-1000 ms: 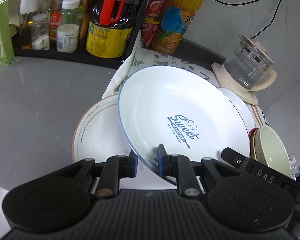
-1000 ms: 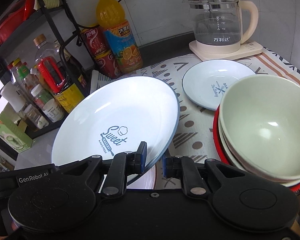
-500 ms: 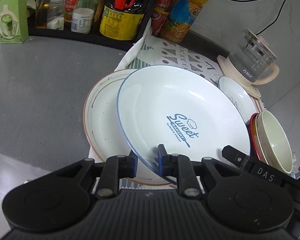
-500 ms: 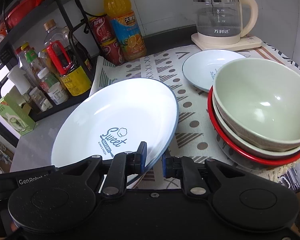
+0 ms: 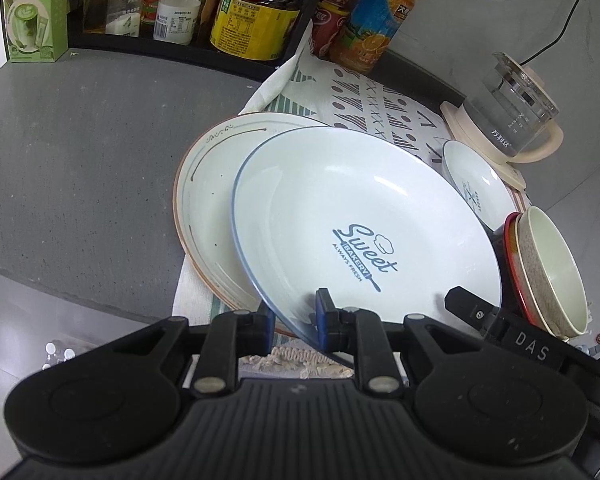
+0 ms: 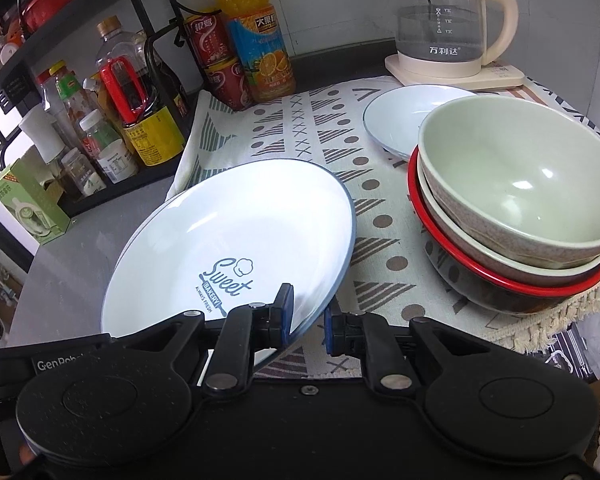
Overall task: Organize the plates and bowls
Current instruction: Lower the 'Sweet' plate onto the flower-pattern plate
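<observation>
Both black hand-held grippers clamp the near rim of one large white blue-rimmed plate printed "Sweet Bakery" [image 5: 364,216], the left gripper [image 5: 294,316] on one side, the right gripper [image 6: 306,320] on the other; the plate tilts over a brown-rimmed white plate [image 5: 208,200] just beyond the left gripper; stacked bowls, pale green on top [image 6: 520,184], sit on the patterned cloth [image 6: 300,128] right of the right gripper.

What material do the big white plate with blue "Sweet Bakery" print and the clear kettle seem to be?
Big white plate with blue rim: probably glazed ceramic, since its glossy surface shows bright light reflections. Clear kettle: likely glass body, see-through with printed marks, on a cream base that looks like plastic.
</observation>
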`<state>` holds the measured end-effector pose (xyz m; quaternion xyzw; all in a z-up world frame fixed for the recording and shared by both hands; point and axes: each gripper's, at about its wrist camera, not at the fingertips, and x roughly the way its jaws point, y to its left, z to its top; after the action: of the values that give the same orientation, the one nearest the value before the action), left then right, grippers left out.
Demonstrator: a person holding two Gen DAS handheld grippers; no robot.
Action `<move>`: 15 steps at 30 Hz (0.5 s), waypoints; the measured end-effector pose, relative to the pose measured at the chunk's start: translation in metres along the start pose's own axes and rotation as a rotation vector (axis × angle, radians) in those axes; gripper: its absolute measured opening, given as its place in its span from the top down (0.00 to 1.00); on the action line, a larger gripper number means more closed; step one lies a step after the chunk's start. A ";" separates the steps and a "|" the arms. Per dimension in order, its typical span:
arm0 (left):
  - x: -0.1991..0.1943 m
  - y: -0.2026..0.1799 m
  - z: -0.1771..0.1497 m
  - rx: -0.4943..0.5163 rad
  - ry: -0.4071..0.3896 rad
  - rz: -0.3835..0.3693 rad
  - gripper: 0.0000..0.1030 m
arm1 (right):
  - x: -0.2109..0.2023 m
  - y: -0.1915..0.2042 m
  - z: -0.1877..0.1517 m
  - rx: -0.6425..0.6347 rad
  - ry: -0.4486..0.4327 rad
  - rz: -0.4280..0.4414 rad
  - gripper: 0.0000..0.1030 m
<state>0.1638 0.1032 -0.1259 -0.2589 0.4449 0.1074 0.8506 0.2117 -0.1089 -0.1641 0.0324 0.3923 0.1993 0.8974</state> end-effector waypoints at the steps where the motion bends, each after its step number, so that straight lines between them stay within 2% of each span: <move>1: 0.000 0.000 0.000 -0.001 0.000 0.000 0.82 | 0.000 0.000 0.000 -0.002 0.000 0.000 0.86; 15: 0.012 0.006 0.014 -0.050 0.078 -0.002 0.77 | 0.010 0.008 0.011 -0.006 0.007 -0.001 0.86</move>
<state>0.1782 0.1152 -0.1316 -0.2844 0.4746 0.1075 0.8260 0.2233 -0.0963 -0.1618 0.0289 0.3947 0.1999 0.8963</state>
